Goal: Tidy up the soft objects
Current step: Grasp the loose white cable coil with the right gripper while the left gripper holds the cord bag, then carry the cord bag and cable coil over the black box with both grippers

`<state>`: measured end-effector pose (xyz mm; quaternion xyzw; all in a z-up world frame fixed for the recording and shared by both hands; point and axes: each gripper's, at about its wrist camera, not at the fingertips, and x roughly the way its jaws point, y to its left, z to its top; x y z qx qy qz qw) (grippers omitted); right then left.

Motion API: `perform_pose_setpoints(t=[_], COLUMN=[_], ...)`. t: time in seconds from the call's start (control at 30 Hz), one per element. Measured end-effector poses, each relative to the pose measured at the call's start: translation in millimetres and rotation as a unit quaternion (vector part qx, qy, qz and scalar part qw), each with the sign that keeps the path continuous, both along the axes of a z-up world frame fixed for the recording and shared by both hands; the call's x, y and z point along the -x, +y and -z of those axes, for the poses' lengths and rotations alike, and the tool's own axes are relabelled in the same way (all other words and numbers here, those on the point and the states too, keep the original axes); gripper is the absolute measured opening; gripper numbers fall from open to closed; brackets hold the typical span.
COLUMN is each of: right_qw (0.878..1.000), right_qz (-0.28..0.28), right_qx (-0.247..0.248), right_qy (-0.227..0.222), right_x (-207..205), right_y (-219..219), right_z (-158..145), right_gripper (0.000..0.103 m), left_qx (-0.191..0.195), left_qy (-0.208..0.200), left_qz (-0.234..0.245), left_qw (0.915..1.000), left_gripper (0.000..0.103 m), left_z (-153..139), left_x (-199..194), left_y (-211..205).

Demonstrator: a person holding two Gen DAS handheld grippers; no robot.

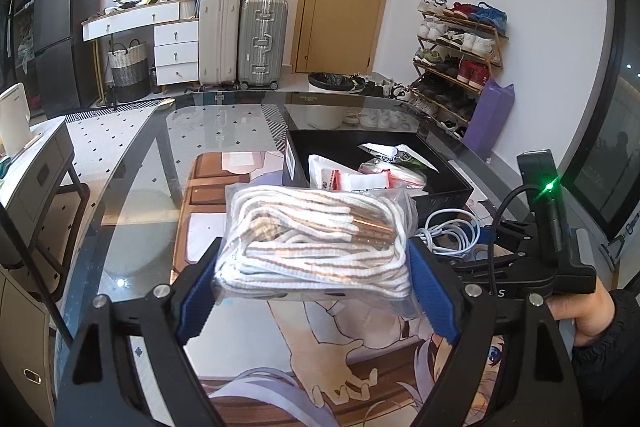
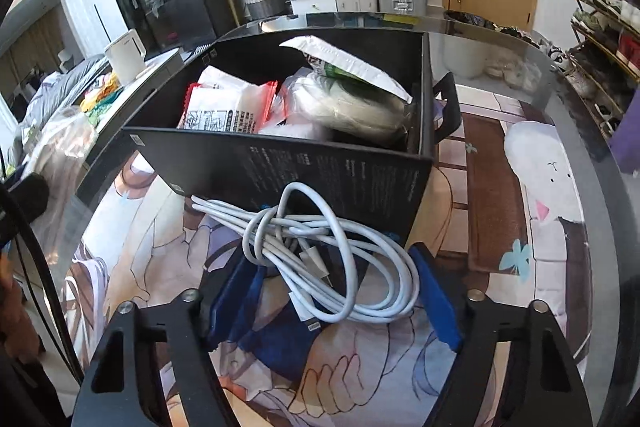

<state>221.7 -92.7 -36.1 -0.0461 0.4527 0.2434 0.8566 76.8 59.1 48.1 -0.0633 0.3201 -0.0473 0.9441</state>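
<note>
My left gripper (image 1: 316, 279) is shut on a clear bag of white and brown laces (image 1: 316, 239) and holds it above the table, short of the black box (image 1: 444, 193). The box holds several soft packets (image 1: 360, 179). In the right wrist view the same black box (image 2: 320, 171) stands just ahead with white packets (image 2: 228, 107) inside. My right gripper (image 2: 336, 303) is open around a coiled white cable (image 2: 320, 255) that lies on the table against the box's near wall. The right gripper also shows in the left wrist view (image 1: 532, 259), beside the cable (image 1: 452, 231).
The glass table (image 1: 132, 187) is covered by a printed cartoon mat (image 2: 520, 187). A dark blue cloth (image 2: 272, 331) lies under the cable. Suitcases (image 1: 244, 39), a drawer unit, a shoe rack (image 1: 456, 59) and a door stand beyond the table.
</note>
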Motion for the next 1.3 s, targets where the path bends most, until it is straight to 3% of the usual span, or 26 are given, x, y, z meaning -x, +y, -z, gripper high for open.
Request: perform_pose_setpoints(t=[0.23,0.8,1.3], right_qw=[1.000,0.995,0.989], right_qz=[-0.009,-0.010,0.011], right_qx=[-0.007,-0.064,-0.060], right_qy=[-0.021,-0.079,-0.137], right_x=[21.0,49.7,52.7], right_y=[-12.8,-48.5,-53.1], right_z=[-4.6,-50.7,-95.0], right_gripper=[0.076,0.075,0.075], left_qx=[-0.008,-0.009,-0.006], left_qy=[0.000,-0.005,-0.018], left_qz=[0.004,0.006,0.000], left_qw=[1.0000,0.9999,0.9998], left_gripper=[0.086,0.086,0.087], left_z=[0.8,0.7,-15.5], left_x=[-0.2,0.0,-15.5], left_y=[-5.2,-9.5,-13.7])
